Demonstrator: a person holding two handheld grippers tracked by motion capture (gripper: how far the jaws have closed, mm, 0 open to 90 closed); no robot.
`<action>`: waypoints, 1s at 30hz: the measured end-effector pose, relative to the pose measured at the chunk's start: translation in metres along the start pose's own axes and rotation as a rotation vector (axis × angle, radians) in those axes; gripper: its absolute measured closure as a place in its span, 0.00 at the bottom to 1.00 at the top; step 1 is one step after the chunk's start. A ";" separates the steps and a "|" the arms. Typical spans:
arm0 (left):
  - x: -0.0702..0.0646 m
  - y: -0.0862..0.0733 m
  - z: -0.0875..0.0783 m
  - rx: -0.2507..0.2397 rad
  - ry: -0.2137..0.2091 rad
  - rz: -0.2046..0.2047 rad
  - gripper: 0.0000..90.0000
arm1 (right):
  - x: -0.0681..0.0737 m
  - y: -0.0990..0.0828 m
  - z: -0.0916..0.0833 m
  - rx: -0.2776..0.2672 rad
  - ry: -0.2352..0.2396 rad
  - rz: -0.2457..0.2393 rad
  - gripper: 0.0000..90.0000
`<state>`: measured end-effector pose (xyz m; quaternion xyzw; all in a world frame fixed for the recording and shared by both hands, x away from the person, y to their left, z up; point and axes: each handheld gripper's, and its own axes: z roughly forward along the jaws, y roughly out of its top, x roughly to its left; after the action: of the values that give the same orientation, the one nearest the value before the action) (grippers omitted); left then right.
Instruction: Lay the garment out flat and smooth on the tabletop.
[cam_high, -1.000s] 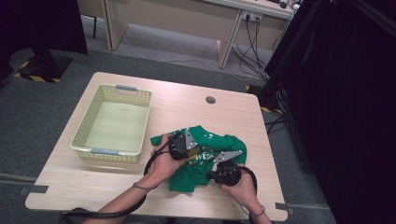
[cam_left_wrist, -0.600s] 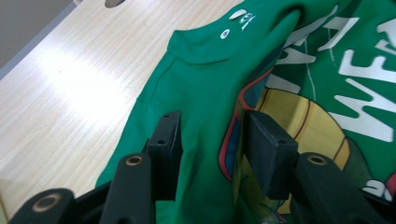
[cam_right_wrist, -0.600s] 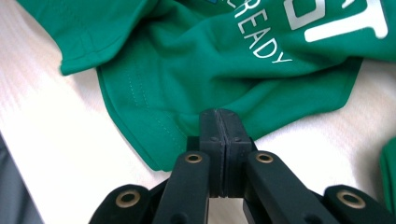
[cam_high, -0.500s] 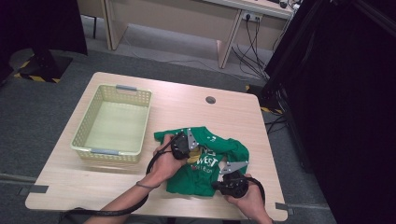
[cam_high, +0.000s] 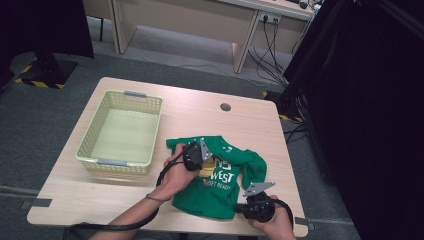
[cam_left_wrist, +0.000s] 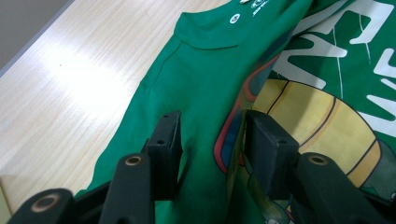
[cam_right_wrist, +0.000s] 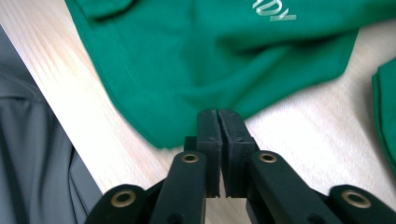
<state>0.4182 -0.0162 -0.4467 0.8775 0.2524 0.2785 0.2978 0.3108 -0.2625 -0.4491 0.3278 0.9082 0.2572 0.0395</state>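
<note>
A green T-shirt (cam_high: 212, 199) with a yellow print and white lettering lies spread on the wooden table (cam_high: 200, 107). My left gripper (cam_high: 204, 161) rests on its upper part near the print. In the left gripper view its jaws (cam_left_wrist: 215, 135) stand partly apart, tips down on the shirt (cam_left_wrist: 201, 70), with cloth lying in the gap. My right gripper (cam_high: 239, 209) is at the shirt's lower hem by the table's front edge. In the right gripper view its pads (cam_right_wrist: 218, 116) are pressed together on the edge of the green cloth (cam_right_wrist: 210, 56), which pulls into folds toward them.
A pale yellow plastic basket (cam_high: 120, 163) stands empty at the table's left, close beside the shirt. A round cable hole (cam_high: 225, 106) sits at the back of the tabletop. Bare wood (cam_right_wrist: 299, 135) shows to the right of the hem, and the table's front edge runs just beside it.
My right gripper has moved toward the table's front right with the hem in it, and the bunched shirt has stretched out flatter. The left gripper has stayed in place.
</note>
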 end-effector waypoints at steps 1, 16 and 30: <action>0.000 0.000 0.000 0.000 0.000 -0.001 0.62 | 0.000 -0.001 0.000 0.001 0.000 0.000 0.96; -0.012 -0.010 -0.029 -0.051 -0.038 -0.018 0.55 | -0.029 0.021 -0.016 -0.168 -0.072 0.107 0.82; -0.035 -0.038 -0.061 -0.077 -0.077 -0.018 0.51 | -0.070 0.017 -0.011 -0.181 -0.208 0.265 0.65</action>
<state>0.3437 0.0122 -0.4424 0.8731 0.2379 0.2513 0.3435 0.3722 -0.2993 -0.4382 0.4646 0.8211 0.3058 0.1282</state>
